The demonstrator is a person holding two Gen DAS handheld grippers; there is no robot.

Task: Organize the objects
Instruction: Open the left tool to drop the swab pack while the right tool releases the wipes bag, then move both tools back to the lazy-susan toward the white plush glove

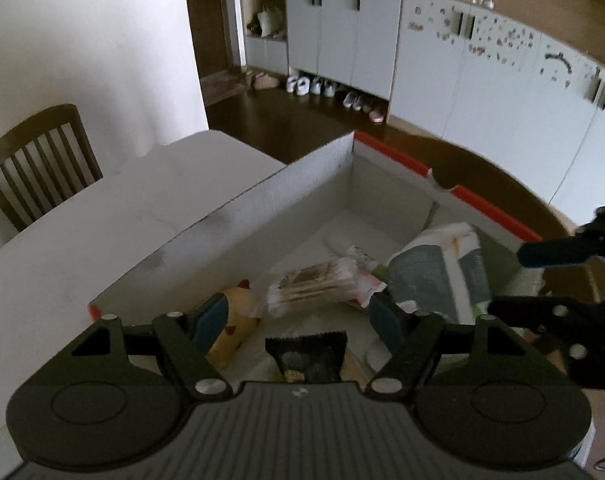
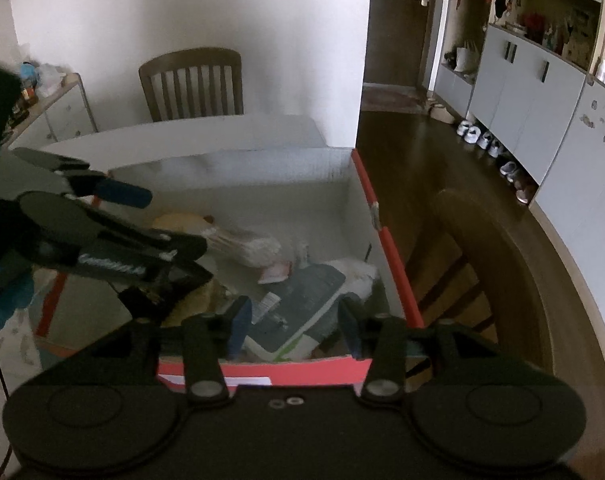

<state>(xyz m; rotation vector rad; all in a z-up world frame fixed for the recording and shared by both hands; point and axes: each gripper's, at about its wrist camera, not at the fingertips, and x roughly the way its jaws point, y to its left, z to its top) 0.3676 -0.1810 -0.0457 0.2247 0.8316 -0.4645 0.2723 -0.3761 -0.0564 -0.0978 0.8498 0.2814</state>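
An open cardboard box point(image 1: 262, 208) with a red rim point(image 2: 386, 240) sits on the white table. Inside lie a yellow toy point(image 1: 238, 320), a bag of cotton swabs point(image 1: 318, 288), a grey-green packet point(image 1: 438, 276) and a black sachet point(image 1: 310, 356). My left gripper point(image 1: 298, 316) hangs open and empty above the box, over the sachet. My right gripper point(image 2: 294, 320) is open and empty at the box's near edge, above the grey-green packet point(image 2: 302, 304). The left gripper also shows in the right wrist view point(image 2: 134, 216).
A wooden chair point(image 2: 190, 80) stands at the table's far side point(image 1: 42, 164). Another chair point(image 2: 482, 264) is right of the box. A white cabinet wall point(image 1: 482, 92) with shoes point(image 1: 310, 86) beneath lies across the dark floor.
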